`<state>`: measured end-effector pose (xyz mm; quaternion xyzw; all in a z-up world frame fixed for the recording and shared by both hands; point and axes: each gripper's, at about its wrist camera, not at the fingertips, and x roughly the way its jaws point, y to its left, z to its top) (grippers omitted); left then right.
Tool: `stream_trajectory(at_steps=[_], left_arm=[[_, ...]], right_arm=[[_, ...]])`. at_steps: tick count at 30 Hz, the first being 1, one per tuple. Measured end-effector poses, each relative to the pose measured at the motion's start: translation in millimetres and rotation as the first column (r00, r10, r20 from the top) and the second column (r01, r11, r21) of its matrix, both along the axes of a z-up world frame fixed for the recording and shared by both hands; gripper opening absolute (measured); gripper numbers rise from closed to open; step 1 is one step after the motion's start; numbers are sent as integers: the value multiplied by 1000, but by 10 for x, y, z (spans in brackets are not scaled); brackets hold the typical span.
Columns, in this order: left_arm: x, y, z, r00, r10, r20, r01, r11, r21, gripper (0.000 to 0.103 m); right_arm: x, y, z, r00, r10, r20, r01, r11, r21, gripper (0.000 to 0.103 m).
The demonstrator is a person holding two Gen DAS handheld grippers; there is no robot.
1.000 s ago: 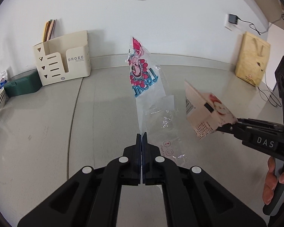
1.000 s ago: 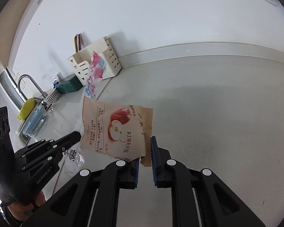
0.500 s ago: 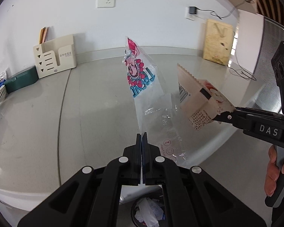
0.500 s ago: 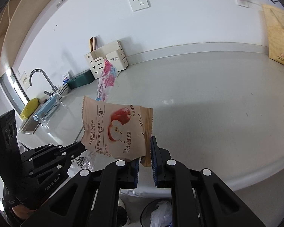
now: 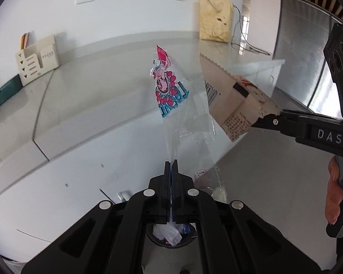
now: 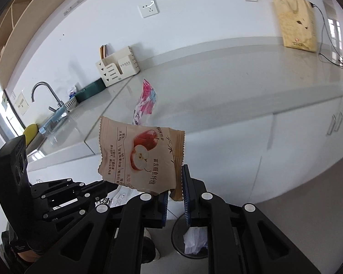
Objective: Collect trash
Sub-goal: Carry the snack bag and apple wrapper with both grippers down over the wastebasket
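Observation:
My left gripper is shut on a clear plastic wrapper with pink and blue print; the wrapper stands up from the jaws. My right gripper is shut on a brown apple-print snack packet, which also shows in the left wrist view. Both grippers hang in front of the white counter cabinets, above a round black trash bin with white trash in it. The bin also shows under my right gripper. The wrapper shows in the right wrist view.
The grey countertop holds a cream file organizer, a green box and a tan paper bag. A sink with faucet is at the far left. White cabinet doors face me.
Both grippers have drawn back off the countertop and lowered in front of the cabinets, each still holding its trash. The trash bin has come into view below them.

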<state>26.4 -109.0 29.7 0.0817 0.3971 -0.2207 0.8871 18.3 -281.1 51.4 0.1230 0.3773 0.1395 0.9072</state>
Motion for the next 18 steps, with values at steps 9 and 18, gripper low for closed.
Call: stream_trajectory(at_steps=[9,18], left_arm=[[-278,20,-757,992,-44,-118,50,998,47,2],[-186,67,-1970,965,-30,-260,65,990,127,2]], right_arm=[[-383,99,-754,989,-66,-135,67,998,-1,16],[-268,235,-1966,933,-106,-344,113,994,0,16]])
